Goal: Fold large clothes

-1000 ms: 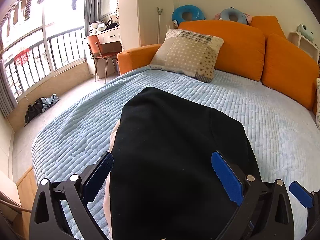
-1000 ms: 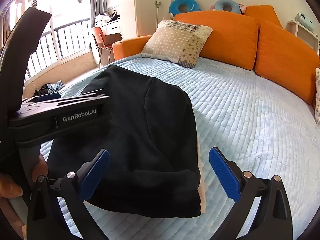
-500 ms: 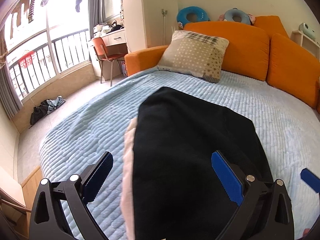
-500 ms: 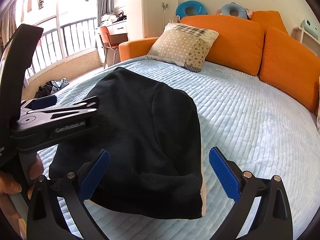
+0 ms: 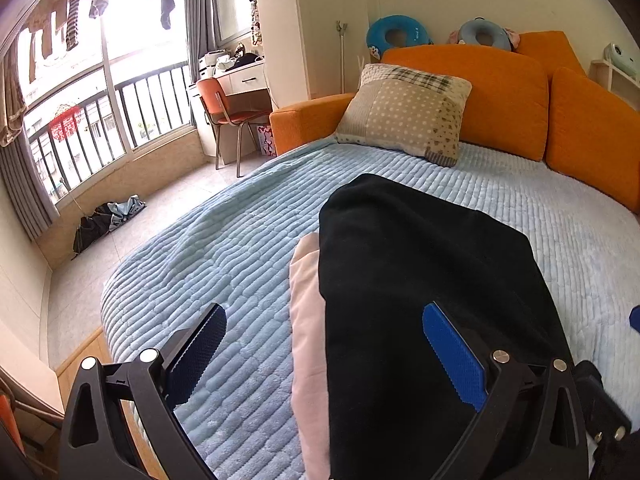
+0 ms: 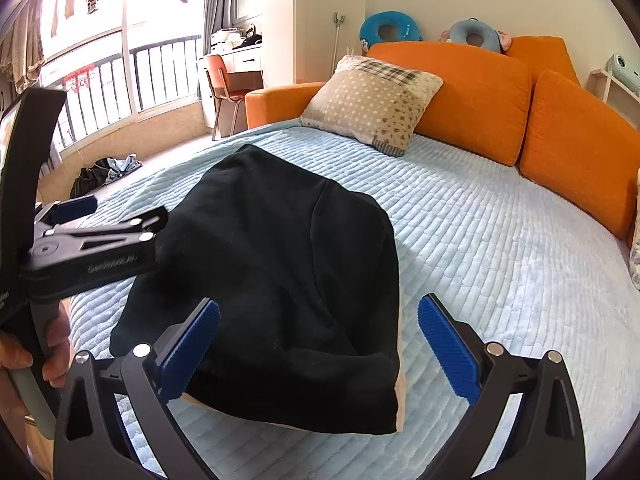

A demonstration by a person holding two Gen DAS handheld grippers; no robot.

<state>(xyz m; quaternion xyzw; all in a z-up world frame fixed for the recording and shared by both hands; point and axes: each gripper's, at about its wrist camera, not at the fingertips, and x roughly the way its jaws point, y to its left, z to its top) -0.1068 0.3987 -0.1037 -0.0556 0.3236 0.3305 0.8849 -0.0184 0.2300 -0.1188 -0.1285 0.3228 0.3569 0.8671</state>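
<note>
A folded black garment (image 6: 280, 280) lies on the light blue quilted bedspread (image 6: 500, 260) of a round bed, toward the bed's near edge. Its long axis runs from that near edge up toward the patchwork pillow (image 6: 372, 100), and the end pointing at the pillow narrows to a rounded tip. A pale pink layer (image 5: 308, 340) shows along its left side in the left wrist view and peeks out at the near right corner in the right wrist view.

The left gripper (image 5: 328, 360) is spread wide and holds nothing; one blue pad (image 5: 452, 360) stands over the black cloth and the other over the bedspread beside the pink edge. Whether the pads touch the fabric cannot be told. The right gripper (image 6: 320, 352) is likewise spread wide and empty, straddling the garment's near right corner. The right wrist view shows the left gripper from the side over the garment's left part, with a hand (image 6: 24, 360) on its handle.

Behind the pillow stand orange backrest cushions (image 6: 480, 92), topped by two ring-shaped cushions. An orange chair (image 5: 228, 108) and a desk stand by the balcony window.
</note>
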